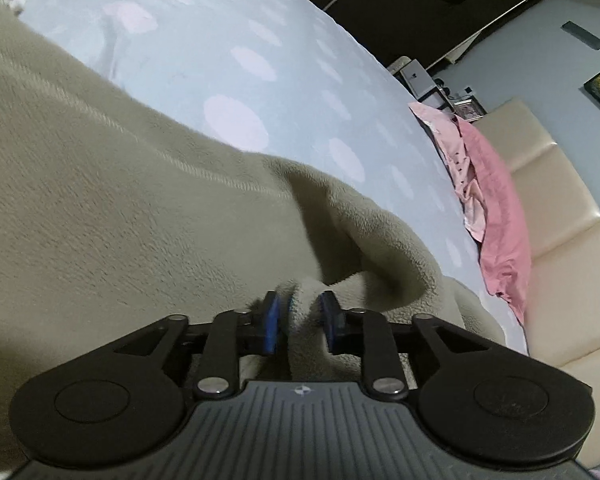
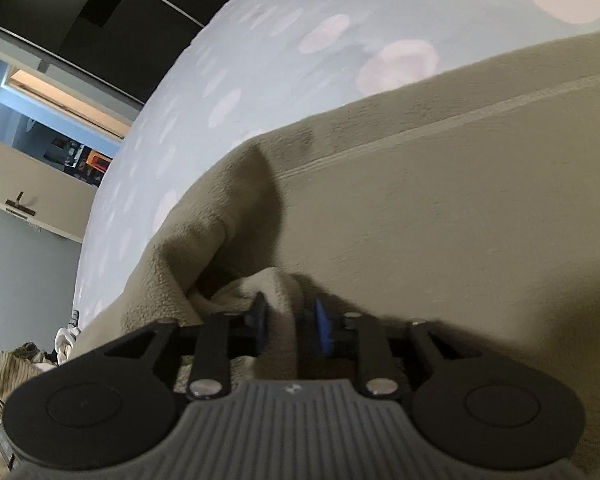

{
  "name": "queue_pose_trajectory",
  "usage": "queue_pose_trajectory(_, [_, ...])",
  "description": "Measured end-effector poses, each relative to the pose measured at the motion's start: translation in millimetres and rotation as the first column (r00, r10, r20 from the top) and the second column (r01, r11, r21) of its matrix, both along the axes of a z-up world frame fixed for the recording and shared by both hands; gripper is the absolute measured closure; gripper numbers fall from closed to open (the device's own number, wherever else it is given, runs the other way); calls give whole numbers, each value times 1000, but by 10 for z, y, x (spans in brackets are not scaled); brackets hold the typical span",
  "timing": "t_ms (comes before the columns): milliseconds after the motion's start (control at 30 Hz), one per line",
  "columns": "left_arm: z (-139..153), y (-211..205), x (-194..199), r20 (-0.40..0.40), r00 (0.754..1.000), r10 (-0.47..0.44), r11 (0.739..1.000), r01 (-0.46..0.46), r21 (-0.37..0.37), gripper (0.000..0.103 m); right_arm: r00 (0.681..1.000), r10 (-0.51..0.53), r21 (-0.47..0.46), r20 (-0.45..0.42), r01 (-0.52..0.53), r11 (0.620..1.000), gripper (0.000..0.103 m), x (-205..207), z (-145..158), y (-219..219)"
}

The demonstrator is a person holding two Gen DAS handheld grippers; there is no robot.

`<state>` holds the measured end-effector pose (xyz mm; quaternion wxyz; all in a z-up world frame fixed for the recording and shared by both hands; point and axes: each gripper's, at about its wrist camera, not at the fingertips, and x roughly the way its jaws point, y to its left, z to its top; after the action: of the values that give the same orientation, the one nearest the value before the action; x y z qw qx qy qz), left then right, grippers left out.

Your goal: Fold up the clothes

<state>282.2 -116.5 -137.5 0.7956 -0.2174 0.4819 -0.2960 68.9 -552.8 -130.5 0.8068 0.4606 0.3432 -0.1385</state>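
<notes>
Left tongs: partly open; a bunched fold of fleece sits between the blue pads. The fold touches the left pad's side; whether both pads press on it I cannot tell.
Left tongs pose: pointing forward and down at the fleece's near right corner, body rolled a little, black linkage arms spread to either side.
Right tongs: partly open too; a ridge of the fleece runs up between the pads. Left pad mostly hidden behind cloth; right pad shows a dark gap beside it. Firm grip or loose, I cannot tell.
Right tongs pose: tilted forward and down at the fleece's near left corner, rolled slightly.
Fleece: olive-beige, fuzzy, with a stitched seam line running across it. It lies spread on the bed, filling the near part of both views; the edge near each tongs is rucked up into a raised fold with a dark hollow behind it.
Bed: pale blue sheet with big pale pink dots, stretching far beyond the fleece.
Pink clothes: crumpled heap along the bed's right edge, well apart from the fleece.
Headboard: cream, padded, just beyond the pink clothes on the right.
Other clothes: a ribbed tan piece and something white, at the left edge of the right view, near the fleece.
Wardrobe: dark, far side of the room.
</notes>
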Motion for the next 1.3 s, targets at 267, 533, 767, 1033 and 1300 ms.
queue_pose_trajectory(267, [403, 32, -136, 98, 994, 38, 994, -27, -110, 57, 983, -73, -63, 166, 85, 994, 67, -146, 461, -24])
queue_pose_trajectory(533, [274, -510, -283, 86, 989, -120, 992, 123, -28, 61, 985, 73, -56, 160, -64, 996, 67, 208, 444, 311])
queue_pose_trajectory(767, [206, -434, -273, 87, 986, -145, 981, 131, 146, 98, 994, 92, -176, 54, -81, 981, 96, 307, 328, 403])
queue_pose_trajectory(1033, [315, -391, -351, 133, 978, -158, 976, 134, 172, 92, 990, 138, -347, -11, -133, 928, 91, 280, 394, 539])
queue_pose_trajectory(1300, [646, -342, -695, 280, 943, -181, 974, 133, 184, 85, 982, 167, -480, 90, -104, 871, 87, -78, 670, 689])
